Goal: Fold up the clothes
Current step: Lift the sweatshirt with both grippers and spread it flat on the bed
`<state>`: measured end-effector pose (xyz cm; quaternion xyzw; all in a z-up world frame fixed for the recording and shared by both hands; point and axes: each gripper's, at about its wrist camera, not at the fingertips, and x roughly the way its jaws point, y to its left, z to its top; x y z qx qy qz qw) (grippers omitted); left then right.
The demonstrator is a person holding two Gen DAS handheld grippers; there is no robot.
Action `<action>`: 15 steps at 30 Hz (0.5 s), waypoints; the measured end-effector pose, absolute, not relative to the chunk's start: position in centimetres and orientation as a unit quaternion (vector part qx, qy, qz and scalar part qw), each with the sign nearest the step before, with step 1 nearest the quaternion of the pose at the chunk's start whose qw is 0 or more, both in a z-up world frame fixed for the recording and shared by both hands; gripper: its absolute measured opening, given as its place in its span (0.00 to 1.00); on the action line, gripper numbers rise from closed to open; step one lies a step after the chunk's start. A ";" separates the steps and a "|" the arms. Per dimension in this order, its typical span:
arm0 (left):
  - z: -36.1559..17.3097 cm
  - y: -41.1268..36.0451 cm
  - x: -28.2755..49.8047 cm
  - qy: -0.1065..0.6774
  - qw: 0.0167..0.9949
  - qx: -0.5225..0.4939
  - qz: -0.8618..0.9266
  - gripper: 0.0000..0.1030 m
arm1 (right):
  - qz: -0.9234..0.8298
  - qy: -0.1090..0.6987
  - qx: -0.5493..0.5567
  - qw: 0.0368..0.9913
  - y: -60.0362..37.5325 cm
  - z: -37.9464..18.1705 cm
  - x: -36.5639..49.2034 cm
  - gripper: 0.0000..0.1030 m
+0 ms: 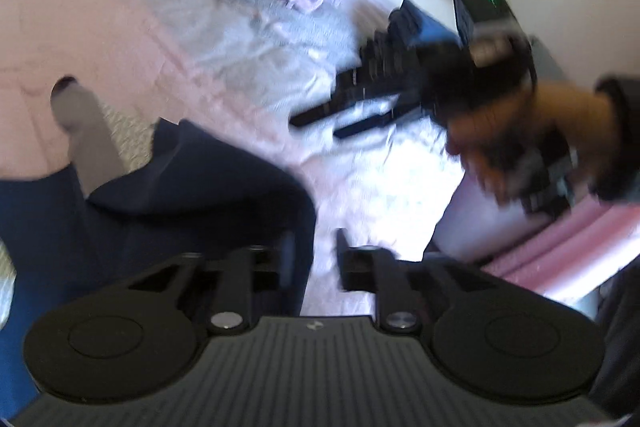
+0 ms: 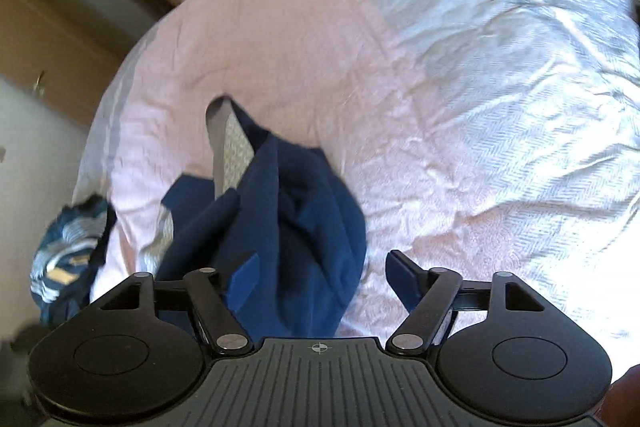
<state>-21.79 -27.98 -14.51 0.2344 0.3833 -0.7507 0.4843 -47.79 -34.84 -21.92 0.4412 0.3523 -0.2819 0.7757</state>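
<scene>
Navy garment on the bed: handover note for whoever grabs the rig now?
Left gripper: open, empty, at the edge of the crumpled navy blue garment.
Right gripper: open, empty, over the same garment.
Garment lies bunched on the pink and grey bedspread, grey lining showing; no fold made.
A blue patterned cloth sits near the bed edge.
Left: spread the garment flat, then fold.
</scene>
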 end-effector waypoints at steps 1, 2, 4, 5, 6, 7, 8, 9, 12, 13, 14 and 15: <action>-14.8 -27.5 -20.8 0.387 0.484 0.240 -0.748 0.30 | -0.280 0.347 0.446 0.776 -35.3 -22.3 -47.9 0.75; -15.0 -26.8 -19.5 0.392 0.497 0.244 -0.735 0.30 | -0.276 0.343 0.450 0.777 -35.5 -22.3 -47.4 0.78; -15.6 -25.3 -16.7 0.402 0.528 0.255 -0.703 0.31 | -0.257 0.335 0.456 0.783 -36.1 -22.6 -45.4 0.82; -15.9 -24.5 -14.9 0.408 0.550 0.257 -0.682 0.33 | -0.246 0.334 0.457 0.786 -36.1 -22.9 -44.2 0.84; -16.3 -23.8 -13.1 0.412 0.571 0.259 -0.661 0.36 | -0.233 0.342 0.454 0.789 -35.9 -23.4 -42.9 0.85; -17.0 -23.8 -11.4 0.419 0.594 0.259 -0.636 0.38 | -0.223 0.352 0.448 0.791 -35.8 -24.1 -41.6 0.85; -17.7 -23.6 -9.8 0.427 0.615 0.259 -0.610 0.41 | -0.221 0.371 0.432 0.791 -35.7 -25.1 -40.5 0.85; -18.5 -22.9 -7.8 0.439 0.634 0.259 -0.582 0.42 | -0.226 0.394 0.413 0.789 -35.4 -25.9 -39.5 0.85; -20.6 -21.8 -3.0 0.471 0.671 0.250 -0.516 0.50 | -0.238 0.449 0.359 0.783 -34.5 -27.9 -37.4 0.85; -21.6 -21.8 -1.5 0.483 0.678 0.244 -0.497 0.51 | -0.238 0.461 0.349 0.780 -34.2 -28.6 -37.4 0.85; -22.4 -21.7 -0.5 0.490 0.682 0.239 -0.487 0.55 | -0.236 0.471 0.342 0.778 -33.9 -29.4 -37.4 0.85; -23.2 -21.5 0.6 0.497 0.686 0.234 -0.477 0.60 | -0.232 0.477 0.345 0.775 -33.7 -30.3 -37.6 0.85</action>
